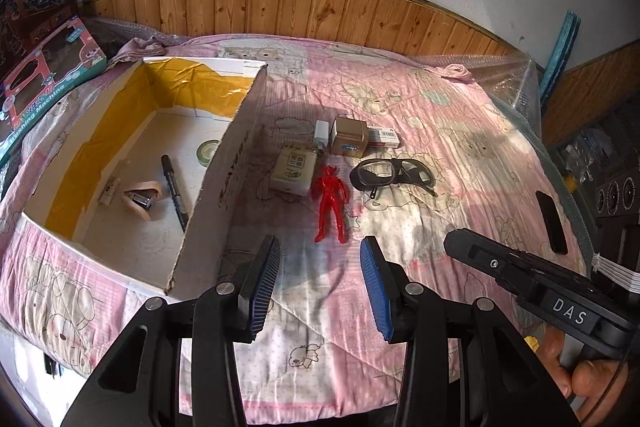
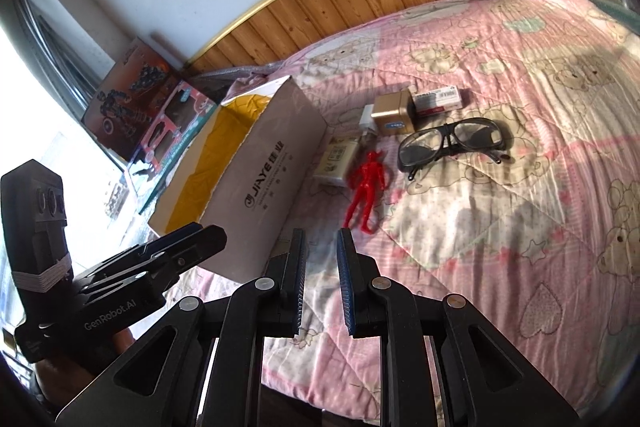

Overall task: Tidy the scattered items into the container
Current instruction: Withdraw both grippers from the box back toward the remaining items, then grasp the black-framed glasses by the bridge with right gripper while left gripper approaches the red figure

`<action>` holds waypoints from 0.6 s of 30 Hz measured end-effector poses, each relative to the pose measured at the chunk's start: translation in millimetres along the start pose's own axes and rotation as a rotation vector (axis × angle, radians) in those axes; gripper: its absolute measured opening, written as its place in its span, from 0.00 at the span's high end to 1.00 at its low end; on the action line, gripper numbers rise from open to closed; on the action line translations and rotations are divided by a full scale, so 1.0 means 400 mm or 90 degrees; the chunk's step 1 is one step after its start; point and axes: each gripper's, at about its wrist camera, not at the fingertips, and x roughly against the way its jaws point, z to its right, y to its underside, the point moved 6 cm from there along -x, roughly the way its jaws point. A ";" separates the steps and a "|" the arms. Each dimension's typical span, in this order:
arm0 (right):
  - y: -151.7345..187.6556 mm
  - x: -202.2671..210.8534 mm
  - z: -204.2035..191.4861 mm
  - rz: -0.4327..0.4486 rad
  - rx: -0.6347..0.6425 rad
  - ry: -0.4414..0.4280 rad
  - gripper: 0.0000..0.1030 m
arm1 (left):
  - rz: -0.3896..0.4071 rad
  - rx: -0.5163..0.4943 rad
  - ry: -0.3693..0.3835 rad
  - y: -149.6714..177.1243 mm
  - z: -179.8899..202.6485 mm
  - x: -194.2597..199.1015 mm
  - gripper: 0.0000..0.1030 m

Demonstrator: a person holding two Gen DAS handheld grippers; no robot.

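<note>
Partly done: the open cardboard box (image 1: 224, 163) holds a black marker (image 1: 175, 187) (plus tape), while the red plastic figure (image 1: 330, 203) and black-framed goggles (image 1: 394, 174) lie right of it; both the left gripper (image 1: 320, 283) and right gripper (image 2: 322, 283) gape empty.

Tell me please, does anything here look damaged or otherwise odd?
The box looks rough: its near wall has a ragged, torn edge, and yellow tape lines the inside unevenly. The glasses lie with the arms folded askew. Otherwise nothing is spilled or broken.
</note>
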 end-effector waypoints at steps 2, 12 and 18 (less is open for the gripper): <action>-0.010 -0.001 0.037 0.001 -0.015 0.013 0.78 | -0.008 -0.011 0.006 -0.008 0.022 -0.033 0.57; -0.090 -0.068 0.196 -0.039 -0.013 0.094 0.66 | -0.074 -0.030 0.018 -0.037 0.083 -0.238 0.55; -0.162 -0.149 0.216 -0.096 0.150 0.144 0.59 | -0.113 -0.007 -0.003 -0.038 0.054 -0.357 0.53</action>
